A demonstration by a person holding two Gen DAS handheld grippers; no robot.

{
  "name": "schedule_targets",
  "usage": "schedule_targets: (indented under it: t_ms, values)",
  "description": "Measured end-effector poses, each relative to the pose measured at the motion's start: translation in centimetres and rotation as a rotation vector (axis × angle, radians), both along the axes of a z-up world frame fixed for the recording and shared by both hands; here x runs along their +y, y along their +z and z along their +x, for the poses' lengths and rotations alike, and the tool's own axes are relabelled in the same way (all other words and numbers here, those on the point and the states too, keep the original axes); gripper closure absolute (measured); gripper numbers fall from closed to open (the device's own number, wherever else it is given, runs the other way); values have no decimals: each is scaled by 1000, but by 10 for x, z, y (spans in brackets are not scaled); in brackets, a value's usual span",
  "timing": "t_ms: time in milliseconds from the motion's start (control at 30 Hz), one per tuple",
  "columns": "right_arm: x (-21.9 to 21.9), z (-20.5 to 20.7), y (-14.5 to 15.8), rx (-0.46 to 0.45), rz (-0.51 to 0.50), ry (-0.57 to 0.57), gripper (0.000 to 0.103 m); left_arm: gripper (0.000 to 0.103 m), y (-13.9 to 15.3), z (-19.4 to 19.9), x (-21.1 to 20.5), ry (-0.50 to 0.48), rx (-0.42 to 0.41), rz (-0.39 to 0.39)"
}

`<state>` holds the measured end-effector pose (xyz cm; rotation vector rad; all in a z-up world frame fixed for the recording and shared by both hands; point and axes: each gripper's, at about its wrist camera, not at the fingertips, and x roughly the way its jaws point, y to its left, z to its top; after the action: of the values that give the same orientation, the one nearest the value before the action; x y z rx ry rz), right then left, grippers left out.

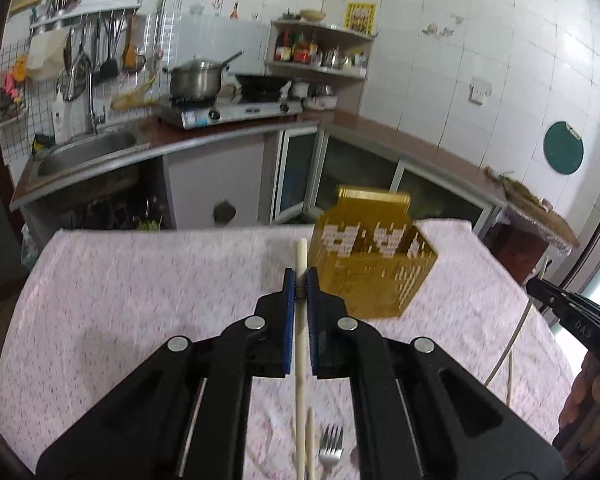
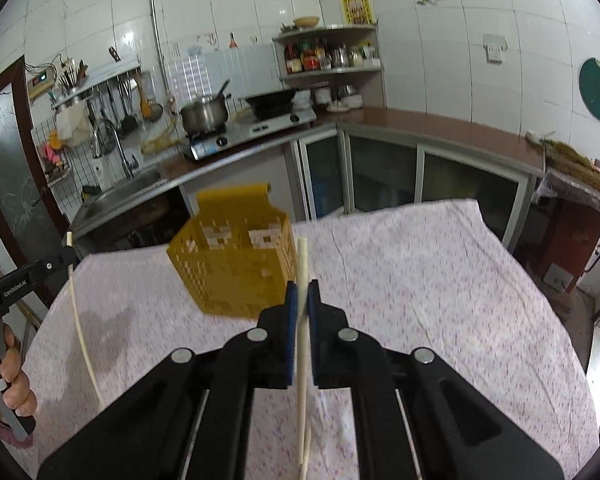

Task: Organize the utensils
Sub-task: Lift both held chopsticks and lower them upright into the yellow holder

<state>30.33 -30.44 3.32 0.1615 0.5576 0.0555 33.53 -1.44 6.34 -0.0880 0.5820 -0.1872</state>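
Chopsticks were what I had in both grippers: pale, cream-coloured, slim sticks with a smooth matte look. My left gripper (image 1: 300,280) had its blue-padded fingers (image 1: 287,312) clamped on one chopstick (image 1: 300,344), which ran straight up between the pads and poked out past the tips. Below it, nearest to me on the pink-flecked tablecloth (image 1: 140,304), lay another cream chopstick (image 1: 310,444) and a steel fork (image 1: 331,446), tines pointing away from me.

My right gripper (image 2: 302,294) was likewise closed on a second chopstick (image 2: 302,360), its blunt top end standing clear above the fingertips. From that camera I could see my left hand (image 2: 14,376) at the far left edge, with its own stick (image 2: 80,328) appearing bowed by the lens.

Just beyond both grippers stood the yellow perforated utensil basket (image 1: 374,256) on the cloth, six-sided, with a taller flat back panel and a grid of small rectangular holes. It was slightly blurred in both views. It sat to the right of my left gripper and to the left of my right one.

Farther off were the kitchen counter (image 1: 380,128), a sink (image 1: 84,152), and a gas stove (image 1: 228,112) bearing a steel pot (image 1: 196,80) and a black wok (image 1: 260,82).
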Motion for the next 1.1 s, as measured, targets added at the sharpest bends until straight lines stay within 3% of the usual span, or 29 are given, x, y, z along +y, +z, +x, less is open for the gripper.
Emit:
schedule_targets:
  t_ms: [633, 867, 1100]
  values:
    - [25, 81, 113, -233, -47, -4, 97, 99, 95, 94, -59, -8, -292, -46]
    - [23, 111, 116, -253, -26, -15, 97, 99, 96, 124, -66, 7, -370, -57]
    - [26, 130, 108, -263, -8, -14, 97, 99, 79, 148, -66, -6, -361, -71]
